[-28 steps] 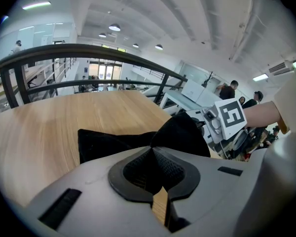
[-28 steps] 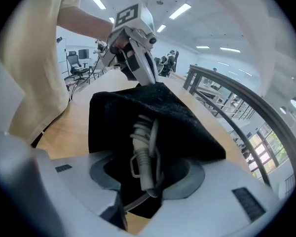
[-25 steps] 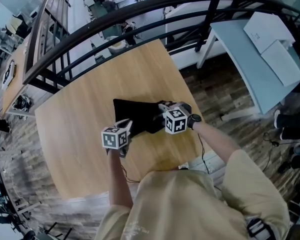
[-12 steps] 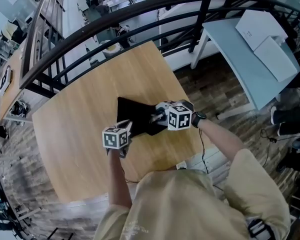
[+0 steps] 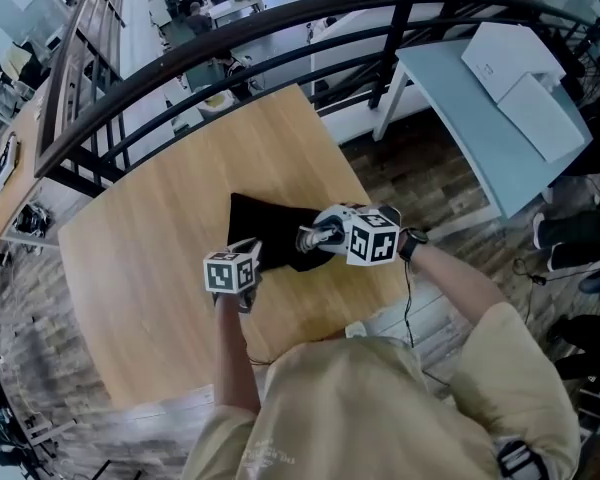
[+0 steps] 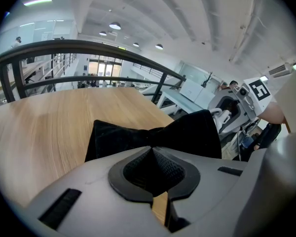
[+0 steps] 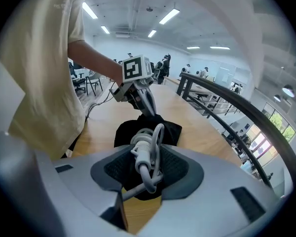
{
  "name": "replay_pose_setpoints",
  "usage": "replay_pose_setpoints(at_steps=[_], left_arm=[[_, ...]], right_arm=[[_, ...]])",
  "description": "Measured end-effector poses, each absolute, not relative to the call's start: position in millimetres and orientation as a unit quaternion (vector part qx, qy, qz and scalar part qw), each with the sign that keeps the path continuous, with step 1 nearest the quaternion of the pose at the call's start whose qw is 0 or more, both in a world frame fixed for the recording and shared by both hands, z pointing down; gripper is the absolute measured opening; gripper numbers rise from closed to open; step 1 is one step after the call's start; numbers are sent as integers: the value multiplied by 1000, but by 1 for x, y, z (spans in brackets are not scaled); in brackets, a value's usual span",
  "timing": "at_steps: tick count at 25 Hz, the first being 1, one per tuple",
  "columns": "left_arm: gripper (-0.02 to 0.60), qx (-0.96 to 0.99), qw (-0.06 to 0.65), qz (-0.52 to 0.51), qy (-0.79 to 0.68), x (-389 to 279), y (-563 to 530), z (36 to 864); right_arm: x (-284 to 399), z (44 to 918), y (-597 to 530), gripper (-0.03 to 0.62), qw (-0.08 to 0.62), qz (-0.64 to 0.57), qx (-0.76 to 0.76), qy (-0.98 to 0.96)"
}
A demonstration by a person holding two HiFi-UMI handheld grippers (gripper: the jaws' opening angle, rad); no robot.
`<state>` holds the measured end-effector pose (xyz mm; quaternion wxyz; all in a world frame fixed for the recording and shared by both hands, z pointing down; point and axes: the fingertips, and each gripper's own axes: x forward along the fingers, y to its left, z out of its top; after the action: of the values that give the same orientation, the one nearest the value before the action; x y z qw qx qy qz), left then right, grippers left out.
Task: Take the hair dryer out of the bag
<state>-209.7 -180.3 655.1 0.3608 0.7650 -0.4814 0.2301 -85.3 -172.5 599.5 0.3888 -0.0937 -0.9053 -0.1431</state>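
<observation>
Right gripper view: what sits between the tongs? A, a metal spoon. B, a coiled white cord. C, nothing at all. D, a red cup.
B: a coiled white cord is gripped between the tongs of the right gripper, with the black fabric bag behind it.

Ceiling strip lights [image 7: 170, 15] flood the hall evenly. Fisheye lenses bend the railing [image 6: 79, 44] and black out the corners; shadows on the counter [image 5: 160, 268] are faint.
</observation>
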Motion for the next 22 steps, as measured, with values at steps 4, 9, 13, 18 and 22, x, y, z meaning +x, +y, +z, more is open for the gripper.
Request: replay_pose_setpoints(at_steps=[4, 9, 13, 18, 22], left_arm=[[18, 761, 364, 230, -485, -203, -185, 661], [18, 757, 362, 237, -490, -195, -190, 668], [18, 753, 362, 237, -495, -188, -192, 673], [18, 752, 364, 236, -497, -180, -193, 678], [18, 750, 360, 244, -498, -174, -192, 677]], right_arm=[[-65, 585, -169, 160, 382, -135, -68, -912], [-37, 562, -168, 158, 365, -116, -22, -924], [-9, 548, -167, 158, 356, -103, 14, -929], [26, 534, -164, 158, 345, -81, 52, -934], [53, 526, -165, 158, 337, -66, 87, -935]])
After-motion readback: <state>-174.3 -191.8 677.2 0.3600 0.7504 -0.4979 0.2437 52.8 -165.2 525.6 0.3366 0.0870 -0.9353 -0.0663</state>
